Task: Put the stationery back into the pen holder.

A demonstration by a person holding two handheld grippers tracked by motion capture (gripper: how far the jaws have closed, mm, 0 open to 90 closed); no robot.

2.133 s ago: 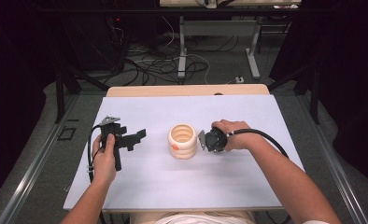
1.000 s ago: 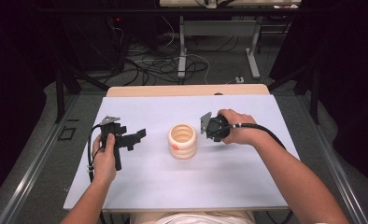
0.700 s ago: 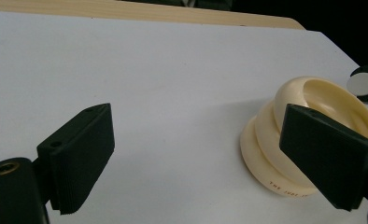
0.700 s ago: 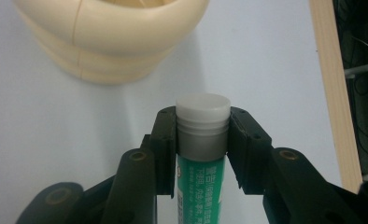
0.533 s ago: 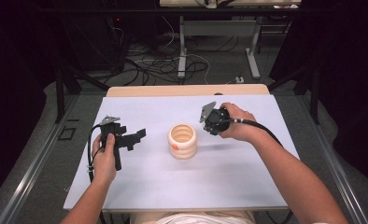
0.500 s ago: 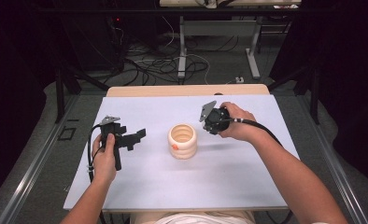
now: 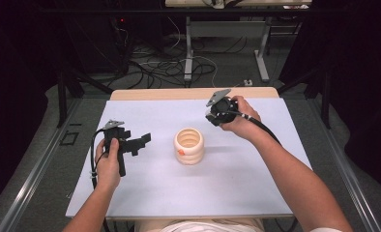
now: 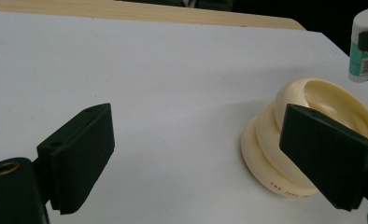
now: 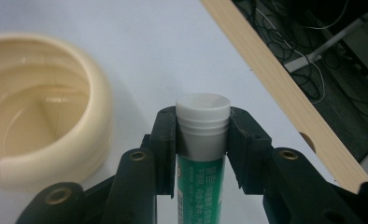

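Observation:
A cream ribbed cup (image 7: 188, 145) stands upright at the middle of the white table sheet (image 7: 275, 183). My right gripper (image 9: 203, 126) is shut on a green tube with a white cap (image 9: 203, 140), cap pointing away from the camera. It is held above the sheet, behind and to the right of the cup (image 9: 42, 121). The right gripper (image 7: 213, 115) hangs in the air in the high view. My left gripper (image 8: 196, 154) stands open, nothing between its jaws, to the left of the cup (image 8: 285, 154). The tube (image 8: 365, 44) shows beyond the cup. The left gripper (image 7: 142, 141) sits low over the sheet.
The table's wooden far edge (image 7: 179, 93) runs behind the sheet, close to the right gripper (image 9: 275, 79). Beyond it lie floor cables (image 7: 169, 63) and table legs. Bare sheet lies in front of the cup and on both sides.
The right hand has lifted the tube and carried it from beside the cup toward the back right. The left hand and the cup have stayed where they were.

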